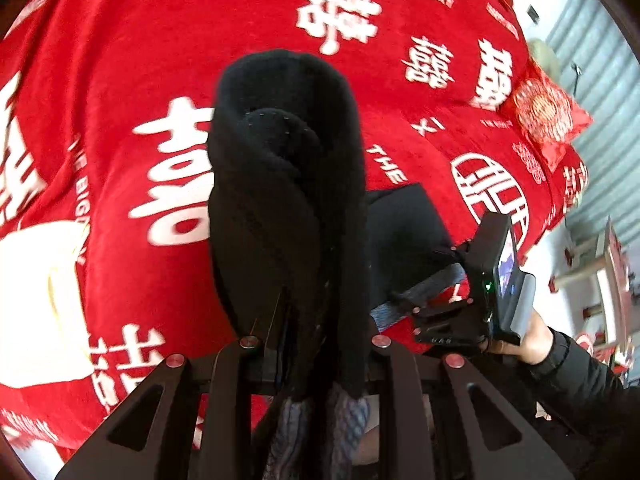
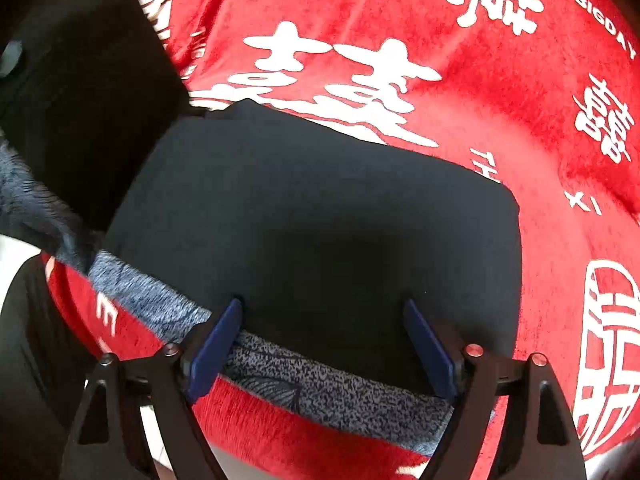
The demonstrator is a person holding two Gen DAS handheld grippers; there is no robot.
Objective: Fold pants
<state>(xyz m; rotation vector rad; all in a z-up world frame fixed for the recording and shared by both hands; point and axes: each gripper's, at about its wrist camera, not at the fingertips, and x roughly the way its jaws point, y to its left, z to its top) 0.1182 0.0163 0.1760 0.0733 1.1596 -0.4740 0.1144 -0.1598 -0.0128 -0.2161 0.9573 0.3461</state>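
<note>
Two grippers work a pair of black pants (image 1: pixel 288 184) on a bed draped in a red blanket (image 1: pixel 120 60) printed with white characters. On the left, the left gripper (image 1: pixel 308 320) is clamped on a thick bunch of the dark cloth, which stands up from between its narrow jaws in a rolled column and hides the fingertips; the fuzzy grey lining shows at the bottom of that bunch. Just to the right of the column, in the same view, a flat part of the pants lies on the blanket, and beyond it the right gripper (image 1: pixel 424 300) appears, held by a person's hand (image 1: pixel 524 344) in a dark sleeve. A red cushion (image 1: pixel 548 120) sits near the far right edge of the bed.

Seen from the right wrist, the right gripper (image 2: pixel 324 340) has its jaws spread wide and grasps nothing: its blue pads (image 2: pixel 216 344) stand on either side of the near edge of the pants (image 2: pixel 320 216), and whether they touch the cloth cannot be told. That part of the garment lies as a smooth, roughly rectangular panel on the blanket, with a strip of speckled grey lining (image 2: pixel 332 388) turned out along its near edge. At the left of this view the cloth rises off the bed, apparently toward the other tool.

Judged from this, the fold is partly made: one section is laid flat and squared, while the bunch gripped on the left has yet to be laid over it and smoothed
</note>
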